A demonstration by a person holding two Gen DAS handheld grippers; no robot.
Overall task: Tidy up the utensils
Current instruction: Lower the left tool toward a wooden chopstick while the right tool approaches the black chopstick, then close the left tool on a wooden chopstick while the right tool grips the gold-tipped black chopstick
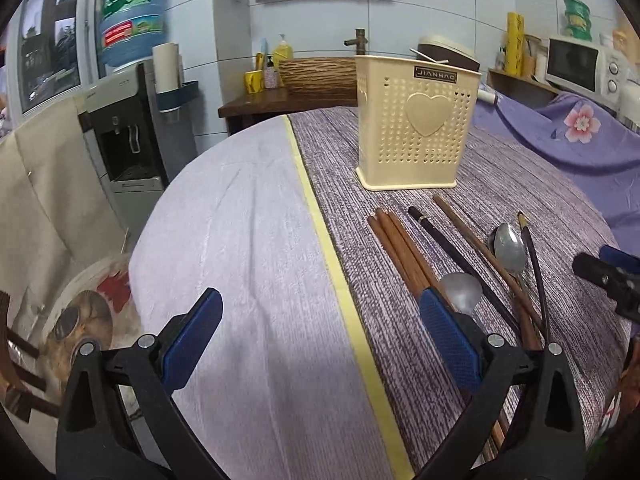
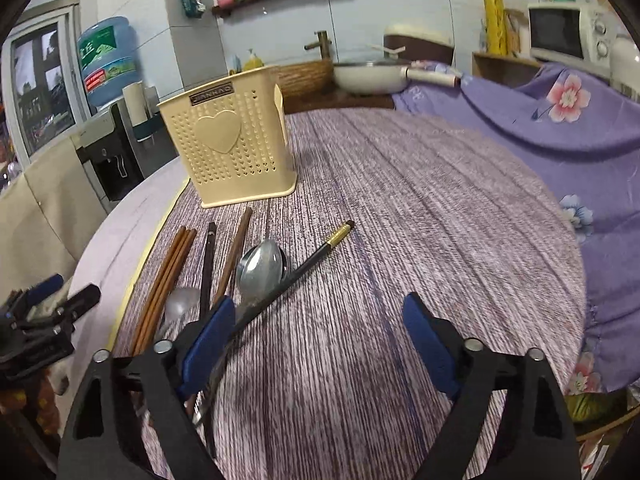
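A cream perforated utensil holder (image 1: 416,128) (image 2: 232,144) with a heart stands upright on the round table. In front of it lie three brown chopsticks (image 1: 396,248) (image 2: 168,272), a black chopstick (image 1: 448,244), a gold-banded black chopstick (image 2: 316,254) and two metal spoons (image 1: 509,250) (image 2: 260,268). My left gripper (image 1: 320,304) is open above the cloth, its right finger over the brown chopsticks' near ends. My right gripper (image 2: 320,306) is open too, its left finger beside the spoon handle and the gold-banded chopstick, with nothing between the pads.
A yellow tape strip (image 1: 320,232) splits the tablecloth into a pale and a striped half. A purple floral cloth (image 2: 560,128) covers the counter on the right, with a microwave (image 2: 560,32) behind. A water dispenser (image 1: 128,120) stands at the left, and a pan (image 2: 368,76) behind the table.
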